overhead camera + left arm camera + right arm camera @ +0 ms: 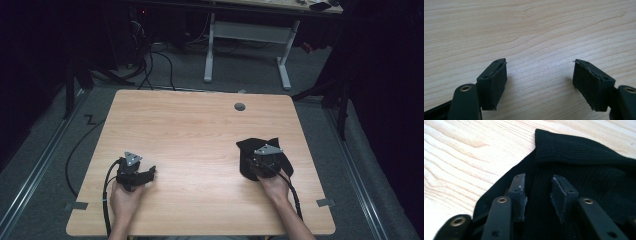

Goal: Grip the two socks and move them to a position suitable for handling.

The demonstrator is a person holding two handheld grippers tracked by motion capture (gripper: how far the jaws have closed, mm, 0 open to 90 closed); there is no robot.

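A black knitted cloth lies crumpled on the right side of the wooden table. The person's right hand holds my right gripper down on it. In the right gripper view its jaws stand partly apart with ribbed fabric lying in the gap, and the pads do not visibly press on it. My left gripper rests near the front left of the table, held in the left hand. Its jaws are wide open over bare wood with nothing between them.
A round grey cable hole sits near the table's far edge. Beyond the table stands a white-legged desk, with cables on the dark floor. Grey tape tabs mark the front corners.
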